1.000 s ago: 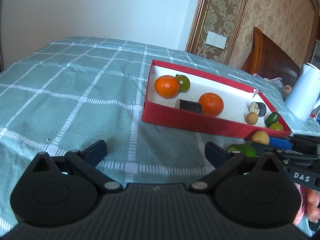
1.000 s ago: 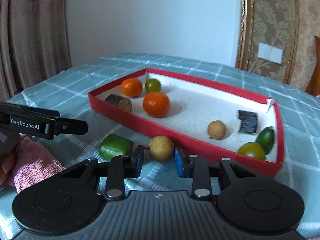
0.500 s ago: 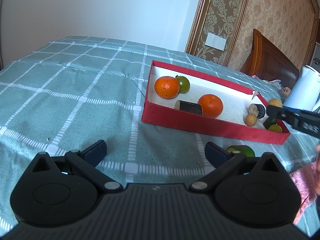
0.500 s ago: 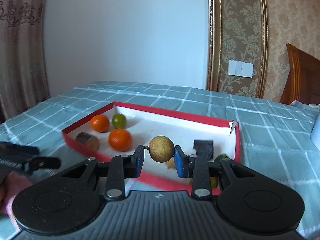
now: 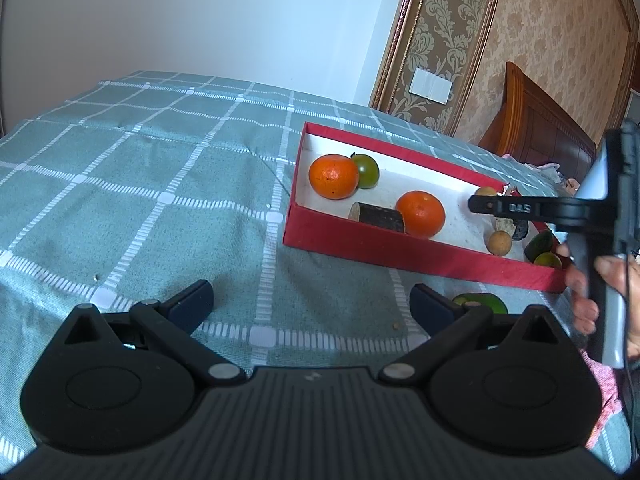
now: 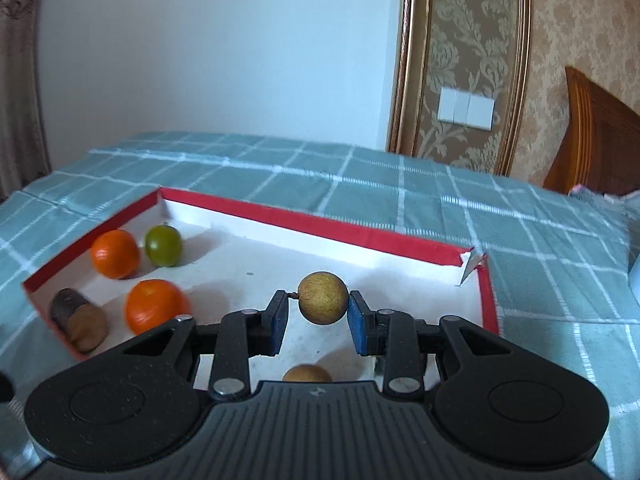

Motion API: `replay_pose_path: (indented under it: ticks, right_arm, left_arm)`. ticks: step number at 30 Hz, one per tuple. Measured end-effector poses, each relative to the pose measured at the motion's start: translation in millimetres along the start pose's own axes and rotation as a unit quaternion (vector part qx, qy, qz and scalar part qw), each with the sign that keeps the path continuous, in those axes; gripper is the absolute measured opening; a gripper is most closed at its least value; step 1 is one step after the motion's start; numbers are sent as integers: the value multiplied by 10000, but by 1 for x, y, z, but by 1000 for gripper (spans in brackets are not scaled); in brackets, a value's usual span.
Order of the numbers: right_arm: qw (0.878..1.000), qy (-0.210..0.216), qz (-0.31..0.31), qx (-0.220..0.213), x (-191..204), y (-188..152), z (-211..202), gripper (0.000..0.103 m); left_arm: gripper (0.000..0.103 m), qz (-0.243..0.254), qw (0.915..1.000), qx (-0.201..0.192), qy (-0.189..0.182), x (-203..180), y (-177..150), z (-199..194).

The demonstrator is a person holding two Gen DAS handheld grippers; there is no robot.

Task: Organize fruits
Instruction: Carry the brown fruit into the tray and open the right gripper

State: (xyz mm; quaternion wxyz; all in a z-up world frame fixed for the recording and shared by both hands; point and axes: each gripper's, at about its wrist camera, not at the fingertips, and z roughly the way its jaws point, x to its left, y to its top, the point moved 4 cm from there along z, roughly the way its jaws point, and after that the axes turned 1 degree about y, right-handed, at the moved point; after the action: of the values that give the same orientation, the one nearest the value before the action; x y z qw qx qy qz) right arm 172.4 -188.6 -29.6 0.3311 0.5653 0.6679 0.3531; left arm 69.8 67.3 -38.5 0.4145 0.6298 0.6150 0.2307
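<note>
My right gripper [image 6: 318,316] is shut on a small round brown fruit [image 6: 323,298] and holds it in the air above the white floor of the red tray [image 6: 320,224]. In the left wrist view that gripper [image 5: 480,204] reaches over the tray's right part [image 5: 400,246]. Two oranges [image 5: 333,176] [image 5: 420,214], a green round fruit [image 5: 366,171], a brown log-like piece [image 5: 380,218] and a second brown fruit [image 5: 499,243] lie in the tray. My left gripper [image 5: 312,304] stands open above the checked cloth, with nothing between its fingers.
A green fruit piece [image 5: 480,303] lies on the cloth just outside the tray's front wall. A person's hand [image 5: 588,288] holds the right gripper at the right edge. Green fruits [image 5: 542,240] sit in the tray's right corner. A wooden headboard [image 5: 536,132] stands behind.
The right gripper lifted the brown fruit off the cloth in front of the tray and carried it over the tray's wall to above its floor. The left gripper stayed put.
</note>
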Motion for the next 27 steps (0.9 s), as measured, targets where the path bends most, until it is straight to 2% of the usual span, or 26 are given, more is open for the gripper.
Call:
replay_pose_path:
  ticks: [9,27]
  right_arm:
    - [9998,-133,-72,138,3,3,20,31]
    - [9983,-361,-420,195,10,1,19,32]
  left_arm:
    - [103,-1,10000,-1,-1,0,0,0]
    - [103,-26,10000,-10,-20,0,0,-1]
